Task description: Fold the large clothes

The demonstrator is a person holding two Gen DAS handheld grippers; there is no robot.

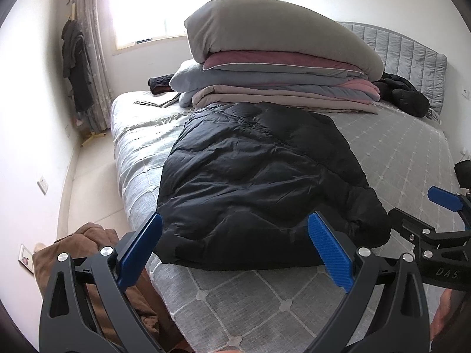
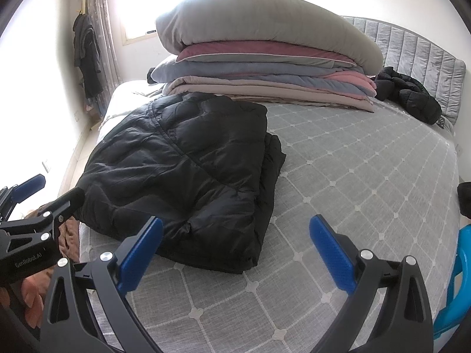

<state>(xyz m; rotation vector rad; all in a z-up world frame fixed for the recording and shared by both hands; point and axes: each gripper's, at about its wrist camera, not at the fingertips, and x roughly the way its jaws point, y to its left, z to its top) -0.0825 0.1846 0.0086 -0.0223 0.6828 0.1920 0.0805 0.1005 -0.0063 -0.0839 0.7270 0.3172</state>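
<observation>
Left gripper (image 1: 235, 253) nearest the lens: blue fingers (image 1: 144, 250) spread wide, nothing between them, hovering over the near bed edge. Its left finger hangs past the mattress corner, above a brown garment (image 1: 97, 253) heaped on the floor at 7 o'clock.

Black puffer coat (image 1: 259, 182) dead ahead at 12 o'clock, lying lengthwise on the grey quilted bedspread (image 1: 265, 303), hem end toward the grippers. From the right wrist view it reads as already doubled: stacked layers show along its right edge (image 2: 270, 158), so I judge the long fold done and a crosswise fold from the hem likely next. Flat, centred placement suits that; both tools face the hem.

Right gripper (image 2: 235, 253) sits at 3 o'clock of the left one, level with it, aimed at bare bedspread just right of the coat's near corner. Fingers (image 2: 332, 253) likewise splayed, empty, clear of cloth.

Behind the coat at 12 o'clock, a tall stack of folded bedding (image 1: 279, 67), its lowest layer touching or nearly touching the collar end. A second dark jacket (image 2: 409, 97) lies crumpled at 2 o'clock by the headboard (image 2: 412, 53), apparently unfolded. Blue plastic object (image 2: 456, 282) at far right edge; unidentified.
</observation>
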